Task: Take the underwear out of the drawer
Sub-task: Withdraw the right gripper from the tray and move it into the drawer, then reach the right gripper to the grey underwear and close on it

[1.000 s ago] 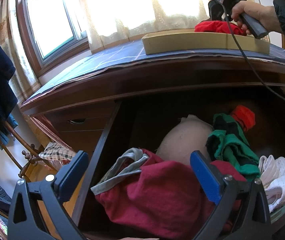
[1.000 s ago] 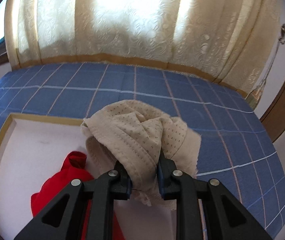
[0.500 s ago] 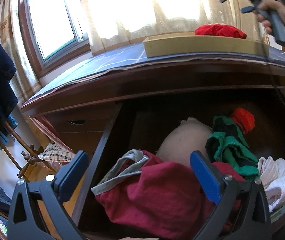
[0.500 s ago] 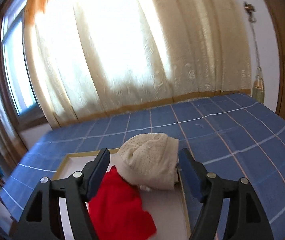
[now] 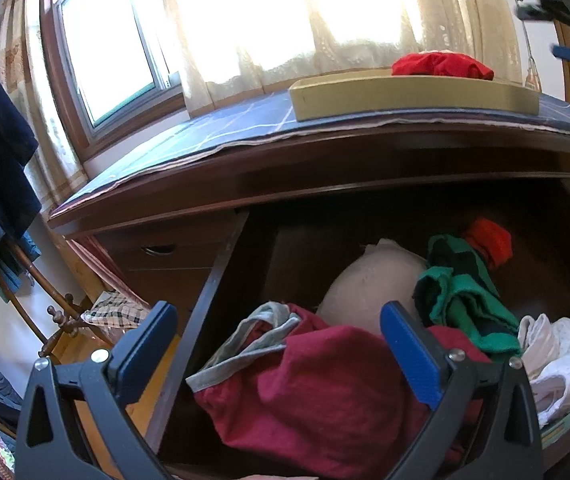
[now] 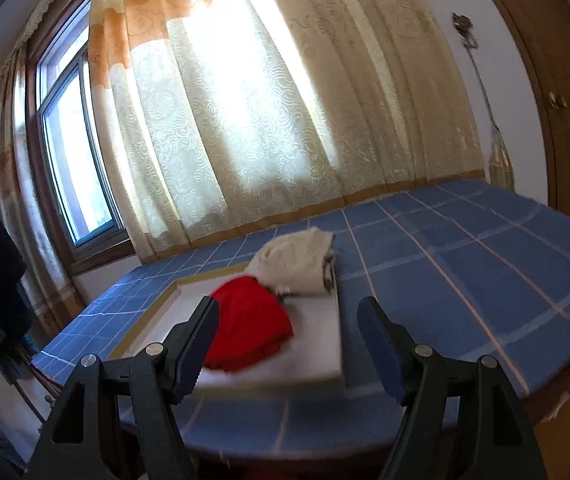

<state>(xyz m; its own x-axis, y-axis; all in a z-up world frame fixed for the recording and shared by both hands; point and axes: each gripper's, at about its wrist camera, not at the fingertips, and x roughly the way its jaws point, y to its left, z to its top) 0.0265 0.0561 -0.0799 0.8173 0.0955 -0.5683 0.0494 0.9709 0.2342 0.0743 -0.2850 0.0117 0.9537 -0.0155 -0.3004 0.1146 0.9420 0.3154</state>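
Two pieces lay in the tray [image 6: 337,344] beyond the right gripper [image 6: 287,344], its fingers apart, empty. Left gripper [image 5: 279,354] gaped, empty, over the drawer's [image 5: 205,304] remaining underwear [image 5: 325,392].

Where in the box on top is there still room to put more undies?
The tray has bare white floor along its left side, between the left rim and the red underwear, and a strip on the right beside the red pile. The far corner is crowded: the cream underwear sits there, touching the red one. The blue checked cloth to the right is bare too.
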